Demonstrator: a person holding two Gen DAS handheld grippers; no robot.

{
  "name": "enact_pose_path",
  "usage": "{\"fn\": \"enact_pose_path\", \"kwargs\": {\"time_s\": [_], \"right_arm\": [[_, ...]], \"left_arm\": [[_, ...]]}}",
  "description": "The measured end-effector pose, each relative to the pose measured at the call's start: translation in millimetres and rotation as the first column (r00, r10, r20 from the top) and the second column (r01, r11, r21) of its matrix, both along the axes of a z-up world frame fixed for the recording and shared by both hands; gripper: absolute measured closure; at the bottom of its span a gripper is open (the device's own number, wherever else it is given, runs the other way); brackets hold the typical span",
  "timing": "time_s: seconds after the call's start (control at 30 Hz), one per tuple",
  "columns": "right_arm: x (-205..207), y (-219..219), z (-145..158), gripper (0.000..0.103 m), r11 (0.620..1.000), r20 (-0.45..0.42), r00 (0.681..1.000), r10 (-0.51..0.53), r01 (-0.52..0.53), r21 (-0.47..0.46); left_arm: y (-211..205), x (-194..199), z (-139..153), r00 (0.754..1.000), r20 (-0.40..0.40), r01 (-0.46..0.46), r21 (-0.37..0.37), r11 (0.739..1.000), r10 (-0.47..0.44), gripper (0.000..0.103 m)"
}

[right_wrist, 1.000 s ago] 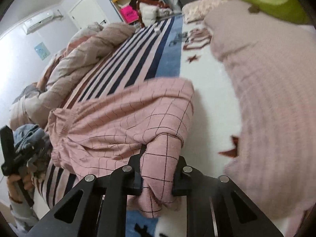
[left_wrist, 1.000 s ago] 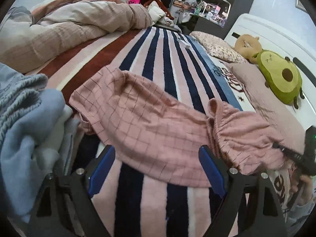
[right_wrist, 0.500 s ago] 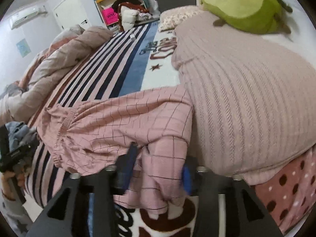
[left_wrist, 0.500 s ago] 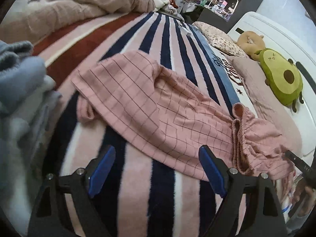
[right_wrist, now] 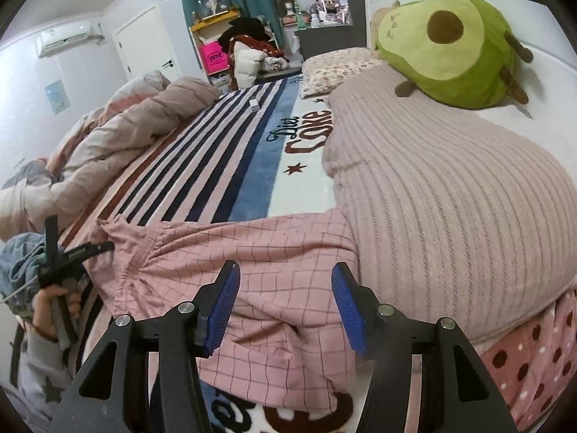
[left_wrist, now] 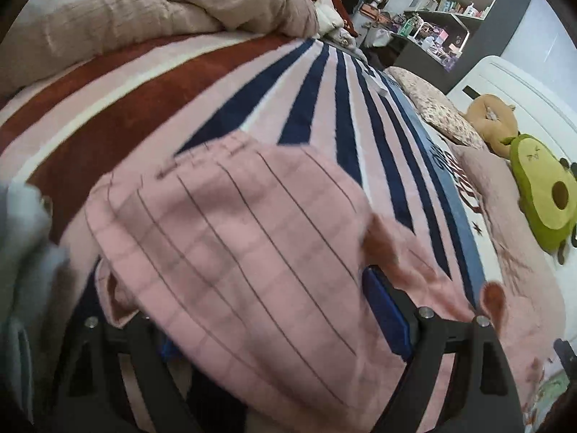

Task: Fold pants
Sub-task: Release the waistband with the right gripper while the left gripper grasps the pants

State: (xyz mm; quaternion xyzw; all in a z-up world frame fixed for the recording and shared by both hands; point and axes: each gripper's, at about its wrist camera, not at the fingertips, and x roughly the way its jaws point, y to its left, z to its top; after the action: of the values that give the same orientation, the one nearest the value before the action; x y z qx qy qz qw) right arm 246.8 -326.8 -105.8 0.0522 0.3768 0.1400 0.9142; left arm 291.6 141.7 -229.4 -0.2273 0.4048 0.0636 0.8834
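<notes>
Pink checked pants [right_wrist: 252, 270] lie spread across the striped blanket, waistband toward the left of the right wrist view. My right gripper [right_wrist: 285, 306] is open and empty just above the leg end of the pants. In the left wrist view the pants [left_wrist: 252, 252] fill the near field, blurred, and cover the space between my left gripper's fingers [left_wrist: 386, 314]. The left gripper [left_wrist: 274, 324] stands wide open with the cloth lying over it. It also shows in the right wrist view [right_wrist: 72, 256] at the waistband.
A beige quilt [right_wrist: 126, 137] is bunched along the far side of the bed. A ribbed pink pillow [right_wrist: 450, 198] and an avocado plush [right_wrist: 443, 43] lie at the right. Blue-grey clothes [right_wrist: 18, 263] are piled at the left.
My right gripper has opened and let go of the pant leg, then drawn back. My left gripper has moved forward and low into the pants, which now lie over its fingers.
</notes>
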Motion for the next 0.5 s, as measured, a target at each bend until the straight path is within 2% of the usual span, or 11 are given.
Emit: {"fn": "enact_pose_path", "kwargs": {"time_s": [0.03, 0.1, 0.13, 0.17, 0.27, 0.5], "right_arm": [[2.1, 1.5, -1.4, 0.055, 1.0, -0.002, 1.0, 0.003, -0.003, 0.002], [5.8, 3.9, -4.6, 0.055, 1.0, -0.011, 1.0, 0.009, -0.009, 0.012], [6.7, 4.5, -6.1, 0.055, 1.0, -0.017, 1.0, 0.013, -0.013, 0.019], [7.1, 4.8, -7.2, 0.055, 1.0, -0.023, 1.0, 0.018, -0.017, 0.026], [5.2, 6.5, -7.0, 0.055, 0.999, -0.025, 0.999, 0.025, -0.024, 0.036], [-6.6, 0.0, -2.4, 0.055, 0.999, -0.025, 1.0, 0.015, -0.013, 0.052]], "left_arm": [[0.6, 2.1, 0.0, 1.0, 0.008, -0.013, 0.005, 1.0, 0.013, 0.026], [1.3, 8.2, 0.5, 1.0, 0.016, -0.019, 0.013, 1.0, 0.019, 0.049], [0.8, 10.0, 1.3, 1.0, 0.02, -0.013, 0.015, 1.0, 0.013, 0.056], [-0.2, 12.3, 2.7, 1.0, 0.025, 0.0, 0.012, 1.0, 0.0, 0.069], [-5.5, 13.0, 10.8, 0.998, 0.053, 0.025, 0.036, 0.999, -0.027, 0.087], [-24.8, 2.9, 47.3, 0.99, 0.123, 0.061, 0.114, 0.992, -0.075, 0.092]]}}
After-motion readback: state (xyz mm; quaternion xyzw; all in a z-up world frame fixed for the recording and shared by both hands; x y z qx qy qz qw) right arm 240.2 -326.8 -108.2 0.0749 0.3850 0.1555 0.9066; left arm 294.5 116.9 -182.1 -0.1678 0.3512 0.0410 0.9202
